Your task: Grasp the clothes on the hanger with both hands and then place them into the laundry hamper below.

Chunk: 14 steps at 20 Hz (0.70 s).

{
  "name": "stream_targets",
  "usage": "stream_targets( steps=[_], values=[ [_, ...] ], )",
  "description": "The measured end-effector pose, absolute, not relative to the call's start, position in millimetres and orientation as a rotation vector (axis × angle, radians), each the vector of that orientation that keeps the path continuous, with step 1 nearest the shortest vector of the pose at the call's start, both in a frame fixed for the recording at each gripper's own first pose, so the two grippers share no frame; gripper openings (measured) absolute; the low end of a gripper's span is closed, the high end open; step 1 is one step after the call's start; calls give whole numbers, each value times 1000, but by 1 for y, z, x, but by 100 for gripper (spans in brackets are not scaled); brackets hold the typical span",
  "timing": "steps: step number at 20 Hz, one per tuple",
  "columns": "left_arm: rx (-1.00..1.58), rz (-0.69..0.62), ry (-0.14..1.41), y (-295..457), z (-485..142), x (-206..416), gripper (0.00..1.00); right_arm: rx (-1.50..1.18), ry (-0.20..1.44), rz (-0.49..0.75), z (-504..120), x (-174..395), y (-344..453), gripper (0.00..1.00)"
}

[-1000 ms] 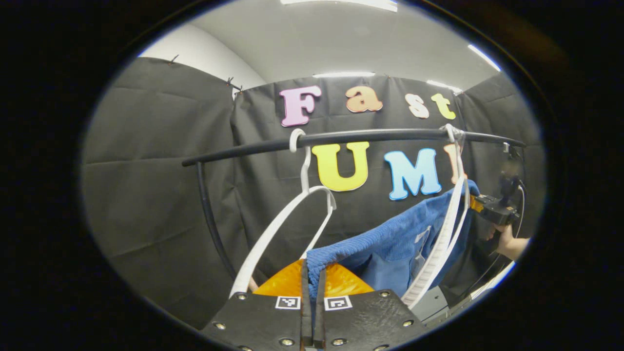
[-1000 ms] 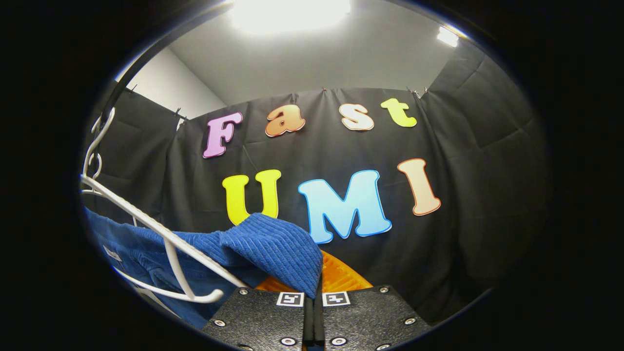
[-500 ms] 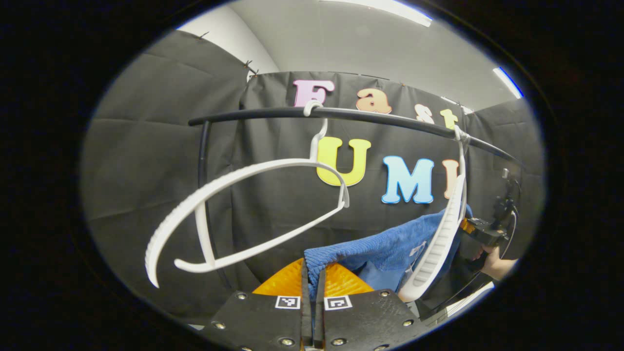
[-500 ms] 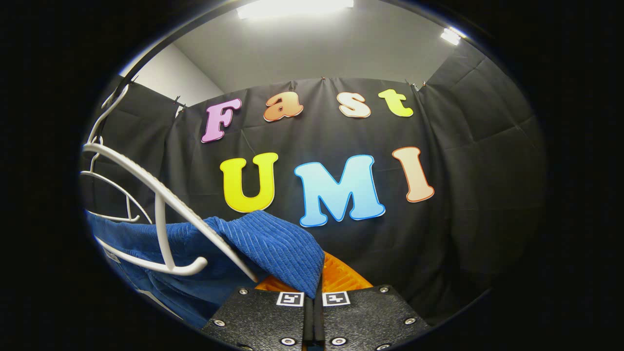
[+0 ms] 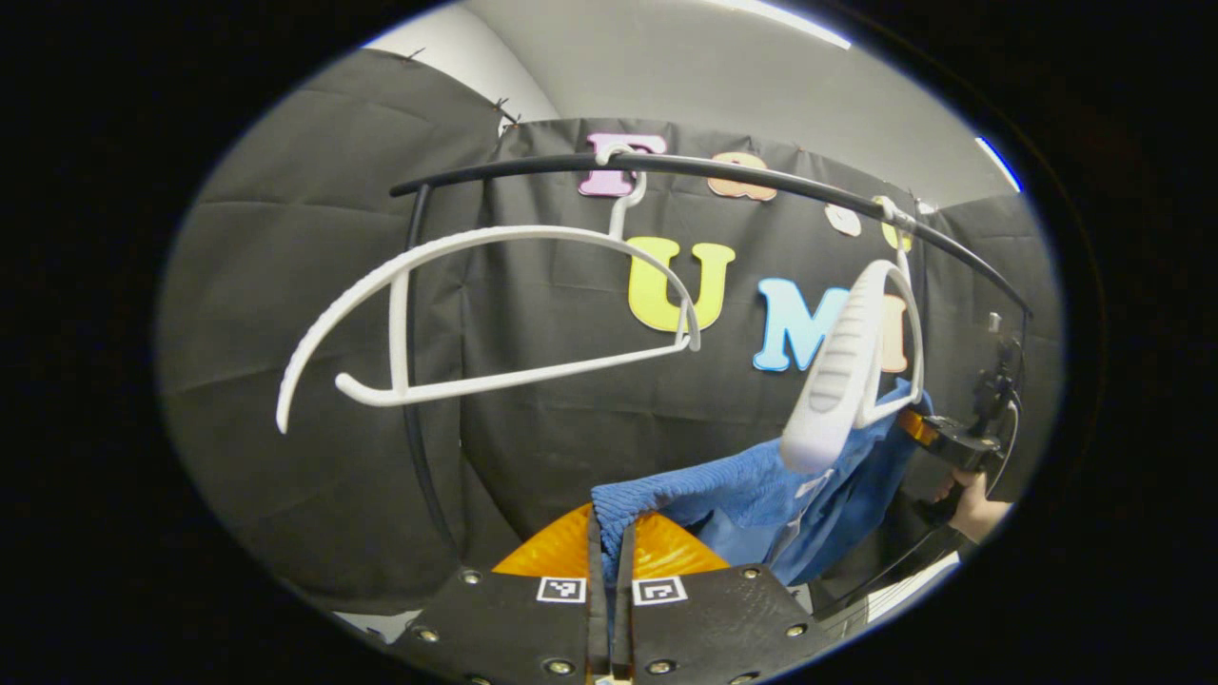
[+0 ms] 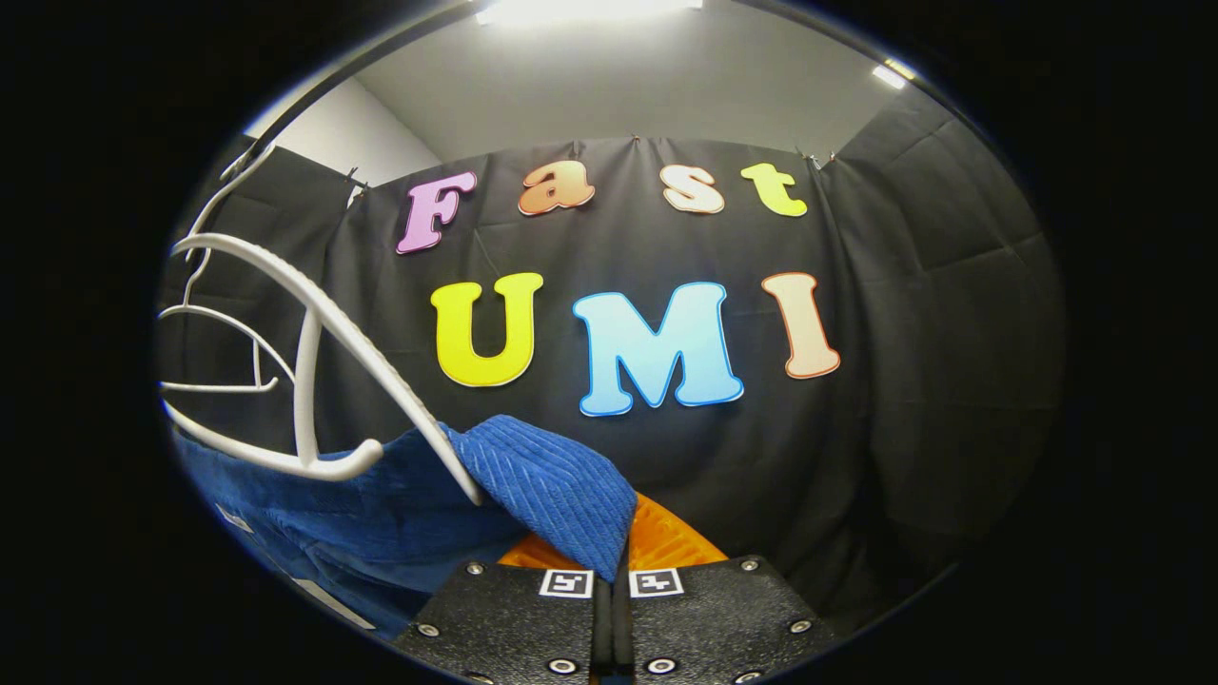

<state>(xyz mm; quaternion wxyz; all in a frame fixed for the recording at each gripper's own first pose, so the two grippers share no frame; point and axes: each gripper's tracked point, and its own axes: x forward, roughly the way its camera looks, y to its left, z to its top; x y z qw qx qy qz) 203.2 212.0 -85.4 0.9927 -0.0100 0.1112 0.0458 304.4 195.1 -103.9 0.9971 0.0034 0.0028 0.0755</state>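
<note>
Garment [image 5: 761,490], blue ribbed knit, slung between left tool [image 5: 610,561] and right tool [image 6: 611,571], each clamped on a shoulder edge beneath the white hanger [image 5: 847,371]; judged soft, light and limp, best held at these thick hems.

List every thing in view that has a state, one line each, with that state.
Left gripper: shut on the blue garment.
Right gripper: shut on the blue garment.
Blue garment: stretched between the grippers, partly behind the right hanger.
Left hanger: bare, hooked on the rail.
Right hanger: tilted, on the rail.
Rail: carrying both hangers.
</note>
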Motion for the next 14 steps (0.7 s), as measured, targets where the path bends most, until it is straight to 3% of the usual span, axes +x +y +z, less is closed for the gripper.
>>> stream_targets(
  steps=[14],
  values=[
    [-102, 208, 237, 193, -92, 126, 2, -15, 158, 273, -159, 235, 177, 0]
  ],
)
